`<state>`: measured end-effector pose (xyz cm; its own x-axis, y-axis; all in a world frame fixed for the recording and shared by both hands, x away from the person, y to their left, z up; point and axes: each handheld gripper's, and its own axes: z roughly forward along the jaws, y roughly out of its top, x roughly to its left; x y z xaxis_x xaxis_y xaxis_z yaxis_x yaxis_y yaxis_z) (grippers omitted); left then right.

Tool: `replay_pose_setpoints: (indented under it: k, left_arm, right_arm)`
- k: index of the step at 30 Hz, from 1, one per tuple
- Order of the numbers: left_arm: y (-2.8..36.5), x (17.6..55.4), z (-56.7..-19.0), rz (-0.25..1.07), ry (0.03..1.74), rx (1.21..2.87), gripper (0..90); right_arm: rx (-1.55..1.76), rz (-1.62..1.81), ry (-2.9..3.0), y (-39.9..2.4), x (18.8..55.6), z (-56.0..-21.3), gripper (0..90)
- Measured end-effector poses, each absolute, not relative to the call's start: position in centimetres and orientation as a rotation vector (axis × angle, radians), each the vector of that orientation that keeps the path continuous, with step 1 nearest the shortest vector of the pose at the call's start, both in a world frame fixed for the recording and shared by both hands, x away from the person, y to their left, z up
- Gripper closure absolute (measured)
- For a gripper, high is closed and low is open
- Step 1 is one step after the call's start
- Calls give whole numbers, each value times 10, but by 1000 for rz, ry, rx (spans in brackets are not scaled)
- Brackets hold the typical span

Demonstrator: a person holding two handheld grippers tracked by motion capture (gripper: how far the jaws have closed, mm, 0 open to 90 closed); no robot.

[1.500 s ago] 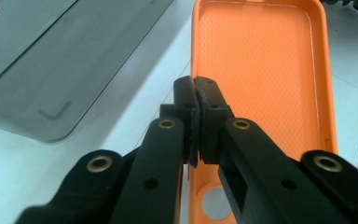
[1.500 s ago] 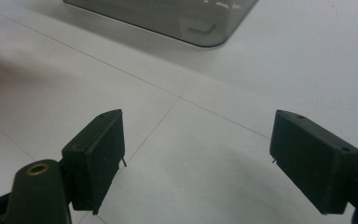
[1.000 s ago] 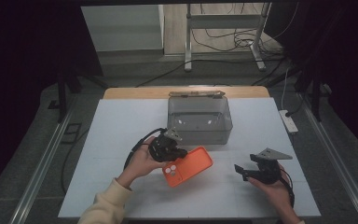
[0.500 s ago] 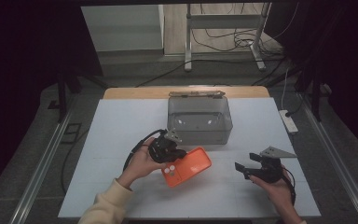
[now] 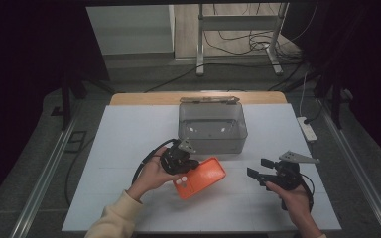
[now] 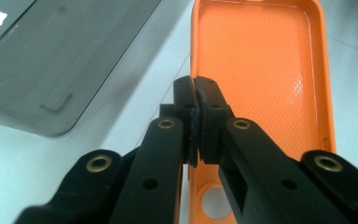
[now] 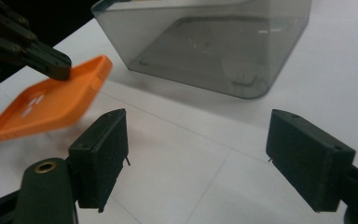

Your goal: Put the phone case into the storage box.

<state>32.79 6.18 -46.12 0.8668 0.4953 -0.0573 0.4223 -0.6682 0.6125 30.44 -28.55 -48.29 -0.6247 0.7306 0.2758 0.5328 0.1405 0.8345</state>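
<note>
High view: left gripper [image 5: 187, 167] pinches orange case [image 5: 201, 177] edge beside grey bin [image 5: 212, 129]; right gripper [image 5: 260, 169] gapes over bare table [image 5: 119, 144].

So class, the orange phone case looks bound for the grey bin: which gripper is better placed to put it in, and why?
Left. The left gripper is already shut on the orange phone case beside the grey bin; the right gripper is open, empty and farther off.

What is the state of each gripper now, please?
Left gripper: closed on the edge of the orange phone case.
Right gripper: open, holding nothing.
</note>
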Motion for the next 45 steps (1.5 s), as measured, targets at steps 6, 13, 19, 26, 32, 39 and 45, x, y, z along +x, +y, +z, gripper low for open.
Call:
replay_pose_setpoints:
  k: [6, 13, 19, 26, 32, 39, 45]
  left_arm:
    - [61, 327, -460, 148, 657, 2387, 882]
    - [60, 328, -461, 154, 649, 2391, 881]
    - [59, 328, -462, 158, 653, 2388, 882]
    - [61, 327, -459, 164, 659, 2375, 881]
    - [65, 327, -457, 170, 668, 2364, 882]
    - [65, 327, -457, 174, 670, 2360, 881]
    - [62, 326, -458, 183, 663, 2360, 881]
  right_arm:
    - [1213, 1502, 2273, -272, 309, -471, 212]
    - [1160, 1471, 2387, -248, 320, -460, 209]
    - [1147, 1468, 2435, -234, 327, -457, 211]
    - [1140, 1448, 2493, -225, 333, -460, 214]
    - [1127, 1448, 2518, -217, 337, -459, 219]
    - [1099, 1437, 2556, -206, 341, -457, 224]
    - [1082, 1417, 2585, -202, 341, -460, 226]
